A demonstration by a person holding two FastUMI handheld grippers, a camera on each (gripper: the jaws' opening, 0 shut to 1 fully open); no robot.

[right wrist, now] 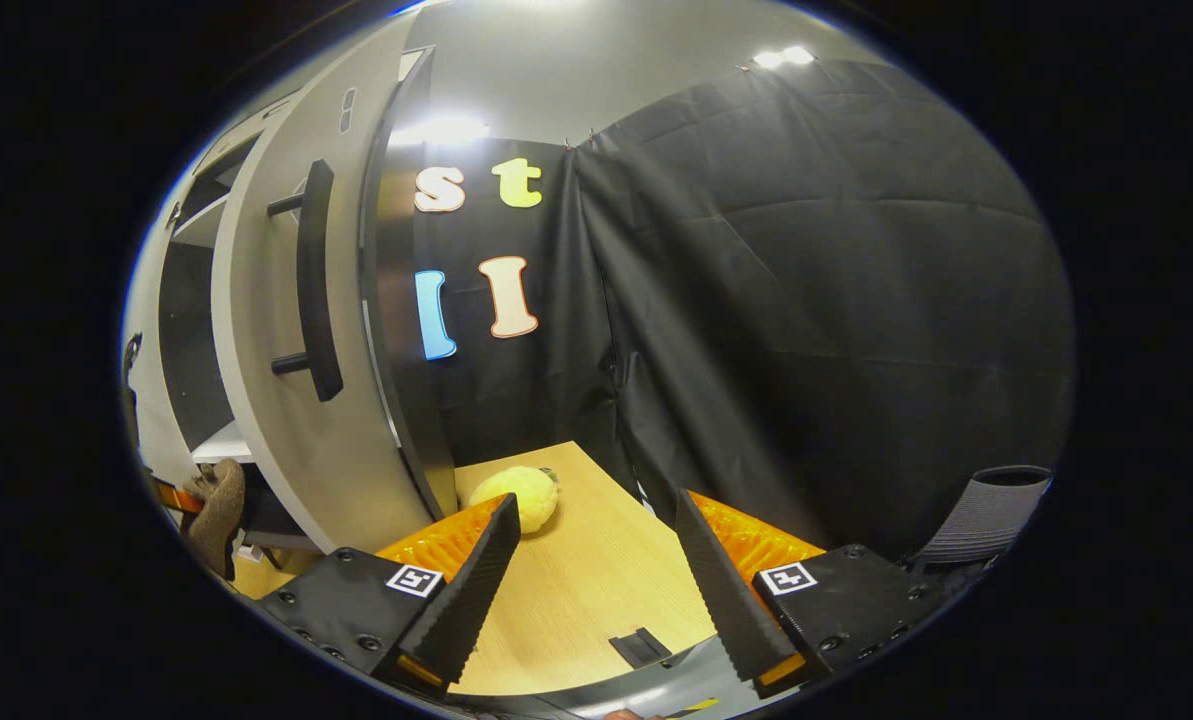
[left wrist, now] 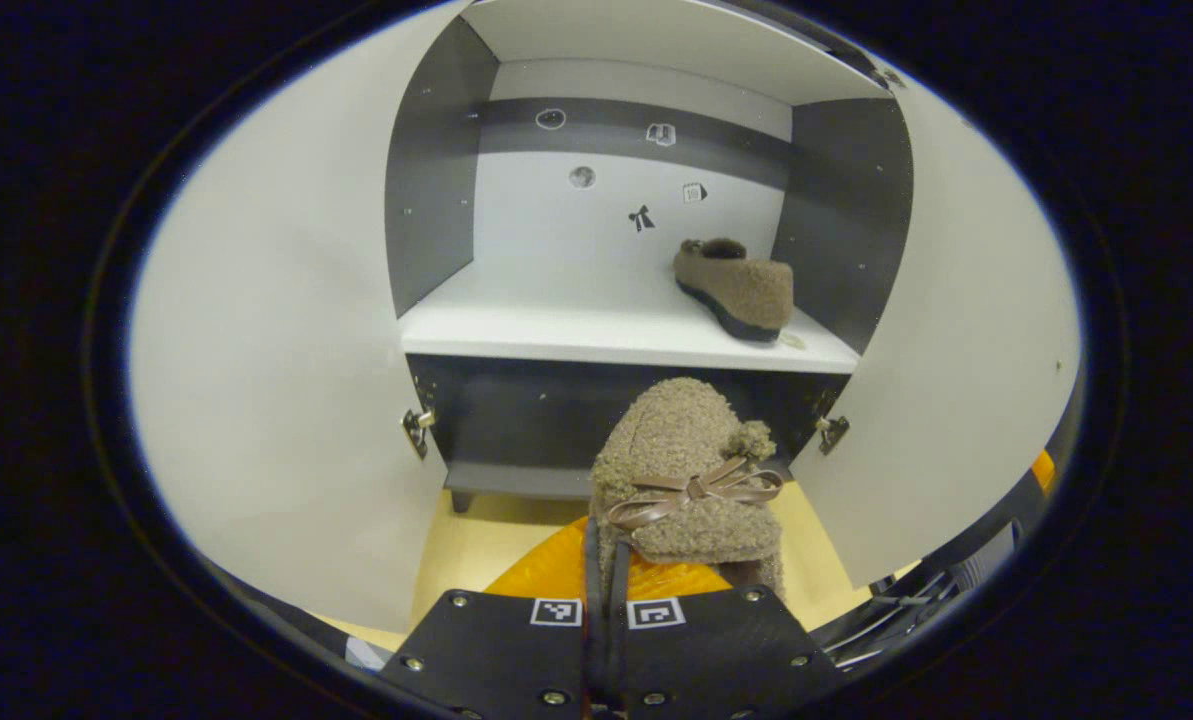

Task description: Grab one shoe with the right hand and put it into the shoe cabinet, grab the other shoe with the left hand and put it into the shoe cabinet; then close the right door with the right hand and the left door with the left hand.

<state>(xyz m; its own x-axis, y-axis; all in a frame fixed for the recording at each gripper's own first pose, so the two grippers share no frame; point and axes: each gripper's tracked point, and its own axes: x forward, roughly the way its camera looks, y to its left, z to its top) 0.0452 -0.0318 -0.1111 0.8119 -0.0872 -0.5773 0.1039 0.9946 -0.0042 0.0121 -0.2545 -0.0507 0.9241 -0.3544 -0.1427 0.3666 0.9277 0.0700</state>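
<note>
A: Left hand-held gripper [left wrist: 604,590]?
B: Fingers nearly together, pinching the heel collar of a fuzzy brown shoe with bow [left wrist: 686,480]. Shoe hangs toe-forward in the air, in front of the shoe cabinet [left wrist: 636,345], low, about level with its dark base and below the shelf front edge.
A: Other shoe?
B: Second brown shoe [left wrist: 736,285] already on the white shelf [left wrist: 576,320], at the shelf's right end, just beside the dark right wall, sole down, close to the front edge.
A: Doors?
B: Both wide open. Left door [left wrist: 276,360] swung out on the left, right door [left wrist: 966,370] out on the right; hinges visible at the lower inner corners.
A: Right hand-held gripper [right wrist: 591,560]?
B: Spread wide, nothing between the fingers. It sits over the wooden table [right wrist: 576,590], near the table's front edge, well apart from the cabinet opening.
A: What's around it?
B: In the right gripper view the right door shows its outer face with a dark bar handle [right wrist: 314,280]. A yellow fluffy thing [right wrist: 521,495] lies on the table near the back edge, just beside the door's free edge; can't tell what it is. A small dark clip-like piece [right wrist: 641,647] lies at the table's front edge. Grey ribbed object [right wrist: 986,510] at far right, unclear.
A: Held shoe in that view?
B: Yes, a sliver of it at far left, under the shelf level.
</note>
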